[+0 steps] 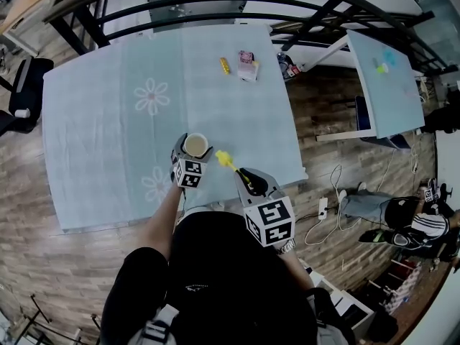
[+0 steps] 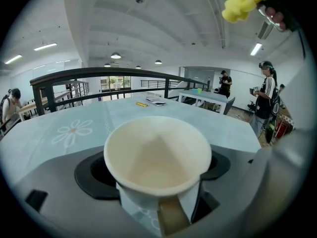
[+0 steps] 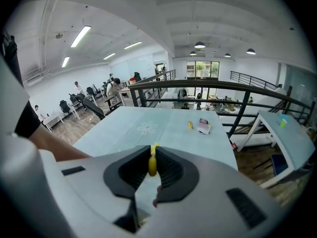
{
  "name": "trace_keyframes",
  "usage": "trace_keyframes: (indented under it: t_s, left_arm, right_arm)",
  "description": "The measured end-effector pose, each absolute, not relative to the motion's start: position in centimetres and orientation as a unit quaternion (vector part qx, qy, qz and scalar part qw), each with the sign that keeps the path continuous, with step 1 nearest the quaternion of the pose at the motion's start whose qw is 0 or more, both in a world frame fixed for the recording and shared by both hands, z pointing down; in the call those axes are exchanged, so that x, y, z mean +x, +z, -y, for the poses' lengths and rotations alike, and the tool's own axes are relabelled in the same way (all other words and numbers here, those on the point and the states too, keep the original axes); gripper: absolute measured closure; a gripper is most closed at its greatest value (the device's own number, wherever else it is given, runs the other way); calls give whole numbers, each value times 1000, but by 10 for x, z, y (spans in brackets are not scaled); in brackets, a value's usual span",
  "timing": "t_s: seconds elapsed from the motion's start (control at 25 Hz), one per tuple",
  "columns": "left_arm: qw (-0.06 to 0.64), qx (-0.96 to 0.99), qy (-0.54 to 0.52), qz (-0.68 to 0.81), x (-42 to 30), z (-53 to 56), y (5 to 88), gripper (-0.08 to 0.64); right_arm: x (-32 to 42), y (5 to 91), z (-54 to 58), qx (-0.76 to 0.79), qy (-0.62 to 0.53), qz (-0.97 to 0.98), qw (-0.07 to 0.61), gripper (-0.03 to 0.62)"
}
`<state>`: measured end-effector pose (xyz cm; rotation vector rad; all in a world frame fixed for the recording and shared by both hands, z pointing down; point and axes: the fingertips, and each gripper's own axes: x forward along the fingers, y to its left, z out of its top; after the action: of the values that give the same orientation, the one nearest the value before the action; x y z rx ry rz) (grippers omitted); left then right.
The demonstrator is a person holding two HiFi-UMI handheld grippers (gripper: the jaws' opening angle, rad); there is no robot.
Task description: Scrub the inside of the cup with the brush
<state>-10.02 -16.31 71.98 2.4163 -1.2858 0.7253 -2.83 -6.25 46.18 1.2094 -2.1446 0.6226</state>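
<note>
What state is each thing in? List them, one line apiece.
cup: mouth up, nothing inside, held between the jaws.
brush: handle clamped, yellow head outside the cup, beside it.
left gripper: shut on the cup.
right gripper: shut on the brush.

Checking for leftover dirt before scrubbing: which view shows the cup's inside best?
The left gripper view: the paper cup fills the middle, its mouth open toward the camera. The head view shows it small from above, rim and pale interior only. The right gripper view shows no cup, just the yellow brush between its jaws.
</note>
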Motion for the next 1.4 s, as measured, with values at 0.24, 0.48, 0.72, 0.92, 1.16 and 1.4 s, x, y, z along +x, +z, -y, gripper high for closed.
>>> trace_keyframes:
  t_s: [0.24,0.48,0.72,0.92,1.16,1.4]
  left_arm:
    - [149,843,268,442,-103,155,720,130]
    - [156,839,268,448,-111,154,715,130]
    - [166,830,254,469,-124,143,707,130]
    - [159,815,246,500,-141,127,693,130]
    - [134,796,202,554,-157,108,639,133]
    - [113,782,151,594,-140,91,576,135]
  right_arm:
    - [-25,462,59,453,232,808,295,553]
    - [-30,463,59,449,231,812,293,554]
    - [-26,460,60,450,229,816,282,554]
    - [-13,457,60,461,229,817,259,553]
    - [3,453,58,452,229,830,232,552]
    - [39,450,43,440,232,843,207,552]
